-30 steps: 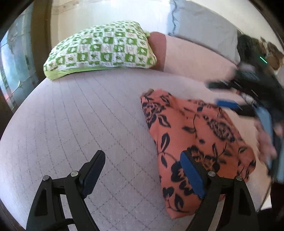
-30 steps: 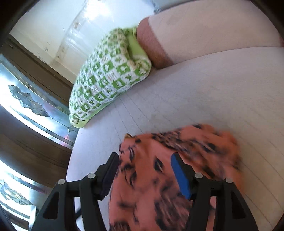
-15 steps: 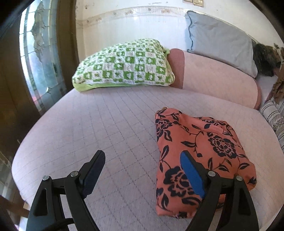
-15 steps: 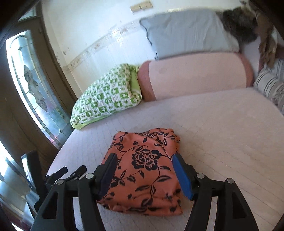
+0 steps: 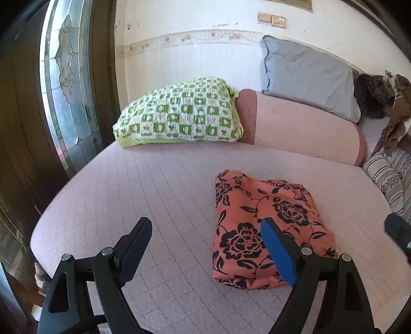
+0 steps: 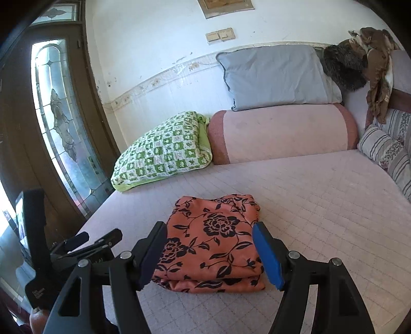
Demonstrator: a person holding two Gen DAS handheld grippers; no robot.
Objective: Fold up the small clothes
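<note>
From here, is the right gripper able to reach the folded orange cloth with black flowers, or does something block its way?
Probably yes. The right gripper, its jaws opening and holding nothing, looks straight over the folded orange cloth, which lies alone on the bed. Nothing stands between them; the left gripper is off to one side.

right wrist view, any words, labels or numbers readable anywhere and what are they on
Small pale print on the black base of the left gripper: too small and blurred to read.
Framed picture high on the wall: no lettering can be made out.
Wall switches: no markings visible.
Orange floral cloth, green checked pillow: patterns only, no text.
Nothing in either view can be read.
</note>
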